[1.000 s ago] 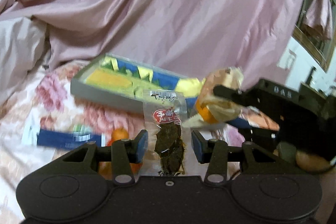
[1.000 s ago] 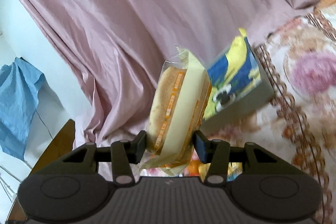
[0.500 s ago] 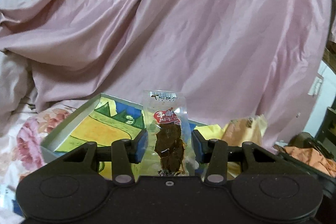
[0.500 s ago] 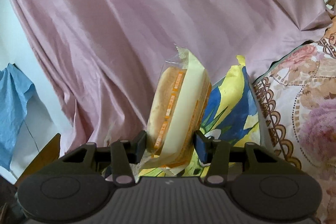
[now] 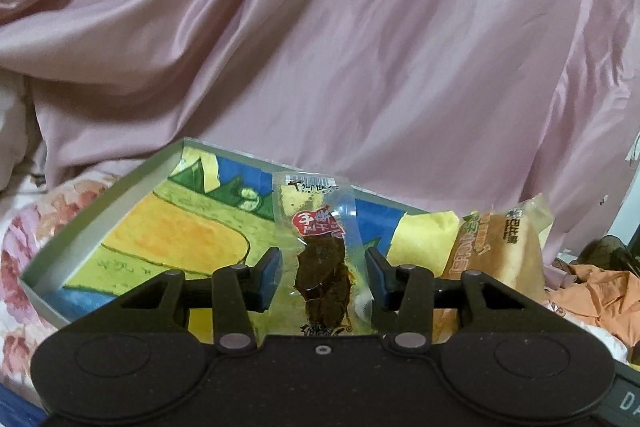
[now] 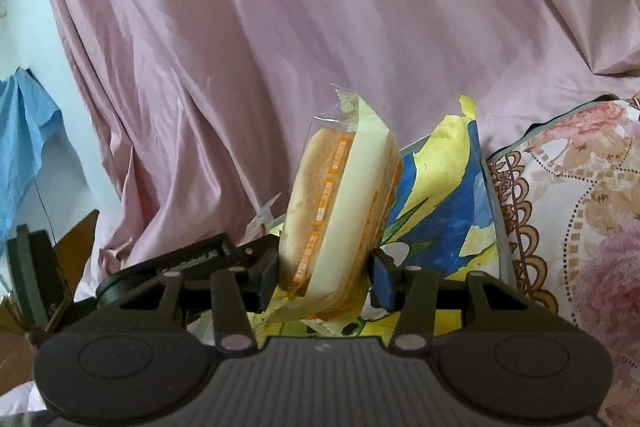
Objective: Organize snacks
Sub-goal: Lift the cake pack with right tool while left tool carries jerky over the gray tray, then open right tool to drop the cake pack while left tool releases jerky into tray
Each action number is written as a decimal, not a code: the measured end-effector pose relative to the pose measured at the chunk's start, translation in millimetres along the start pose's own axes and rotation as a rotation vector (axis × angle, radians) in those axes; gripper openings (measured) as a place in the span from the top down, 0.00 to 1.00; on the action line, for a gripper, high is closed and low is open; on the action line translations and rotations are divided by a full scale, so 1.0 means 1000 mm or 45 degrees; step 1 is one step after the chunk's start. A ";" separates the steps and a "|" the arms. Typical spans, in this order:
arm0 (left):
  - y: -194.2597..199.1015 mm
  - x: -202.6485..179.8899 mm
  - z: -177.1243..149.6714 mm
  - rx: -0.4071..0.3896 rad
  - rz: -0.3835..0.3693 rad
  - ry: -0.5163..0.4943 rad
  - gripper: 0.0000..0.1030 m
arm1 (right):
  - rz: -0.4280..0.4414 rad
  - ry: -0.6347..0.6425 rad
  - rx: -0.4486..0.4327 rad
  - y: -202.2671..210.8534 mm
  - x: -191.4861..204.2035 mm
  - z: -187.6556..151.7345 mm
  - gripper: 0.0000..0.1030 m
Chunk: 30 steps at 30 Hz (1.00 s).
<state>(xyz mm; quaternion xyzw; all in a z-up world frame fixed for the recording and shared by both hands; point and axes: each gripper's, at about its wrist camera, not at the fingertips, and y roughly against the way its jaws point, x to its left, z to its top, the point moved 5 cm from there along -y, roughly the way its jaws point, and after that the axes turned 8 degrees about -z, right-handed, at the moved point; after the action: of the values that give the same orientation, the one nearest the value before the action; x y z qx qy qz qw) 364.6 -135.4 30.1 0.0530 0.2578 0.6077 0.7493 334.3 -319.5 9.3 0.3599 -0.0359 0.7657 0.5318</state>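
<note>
My left gripper (image 5: 322, 277) is shut on a clear packet of dark dried snack with a red label (image 5: 320, 251), held upright over the near edge of a shallow box (image 5: 100, 211). The box has a grey rim and a yellow, green and blue picture inside. My right gripper (image 6: 324, 273) is shut on a wrapped bread roll (image 6: 340, 211), held upright over the same box (image 6: 440, 211). In the left wrist view that bread roll (image 5: 496, 251) hangs over the box's right end.
Pink satin cloth (image 5: 360, 47) fills the background behind the box. The box lies on a floral bedcover (image 6: 560, 207). Orange fabric (image 5: 600, 291) is bunched at the right. A blue cloth (image 6: 20, 131) hangs at the far left of the right wrist view.
My left gripper has swung over toward the box, which now looms large under its packet. The right gripper has rolled and edged closer to the box. Both grips are unchanged.
</note>
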 end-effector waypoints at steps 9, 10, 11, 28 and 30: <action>-0.007 0.004 -0.005 0.066 -0.003 0.057 0.53 | -0.034 0.063 -0.001 0.002 0.004 -0.001 0.47; -0.008 0.005 -0.005 0.084 -0.003 0.063 0.54 | -0.038 0.067 -0.001 0.002 0.004 -0.001 0.47; -0.008 0.006 -0.005 0.091 0.002 0.073 0.54 | -0.047 0.072 -0.002 0.002 0.004 -0.001 0.47; 0.031 0.009 0.009 -0.027 0.057 0.097 0.04 | -0.097 0.121 -0.101 0.015 0.006 0.007 0.18; 0.038 0.010 0.011 -0.047 0.063 0.087 0.02 | -0.103 0.147 -0.119 0.018 0.009 0.007 0.16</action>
<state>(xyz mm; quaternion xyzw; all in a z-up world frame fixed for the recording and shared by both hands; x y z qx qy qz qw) 337.2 -114.0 51.4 0.0249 0.2706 0.6322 0.7256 321.0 -323.5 25.9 0.2909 -0.0263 0.7606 0.5798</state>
